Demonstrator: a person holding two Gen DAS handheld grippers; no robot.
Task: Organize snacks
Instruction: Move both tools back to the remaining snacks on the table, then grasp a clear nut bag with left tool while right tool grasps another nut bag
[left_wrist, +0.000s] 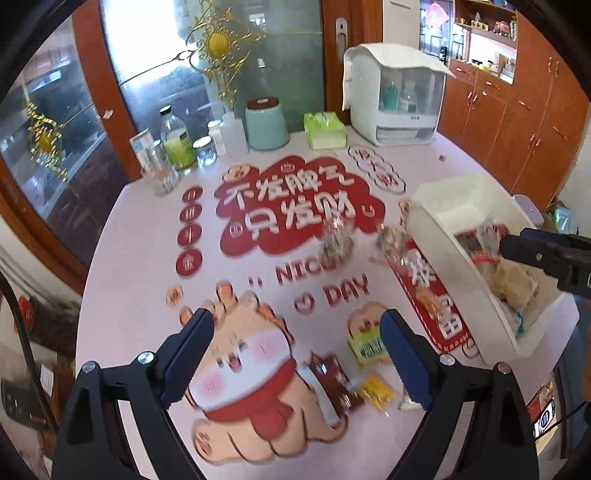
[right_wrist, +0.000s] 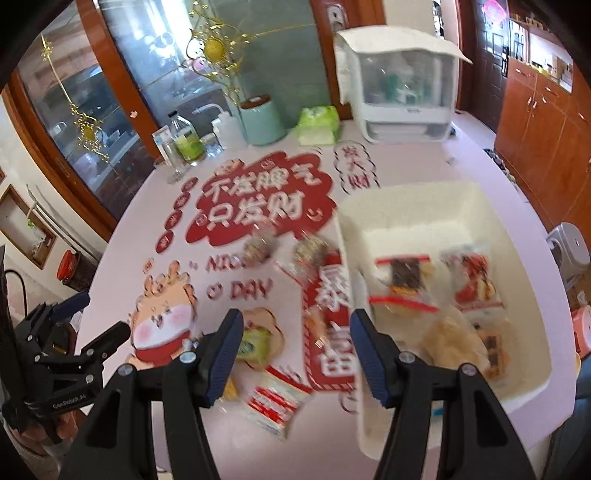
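The table covering carries a large red cloud patch with white Chinese characters reading "不发脾气 只发财", and below it the red English words "NICE DAY" (part of "NICE" is hidden by a wrapped snack). A red banner print beside the white bin bears big white characters too blurred to read. Small white lettering on the left gripper's black body looks like "GenRobot.AI".

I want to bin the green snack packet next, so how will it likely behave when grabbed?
The green snack packet looks like a small, soft wrapper lying flat on the table, so it is probably light and may crumple. Its glossy film could slip or slide when nudged. It seems unlikely to roll.
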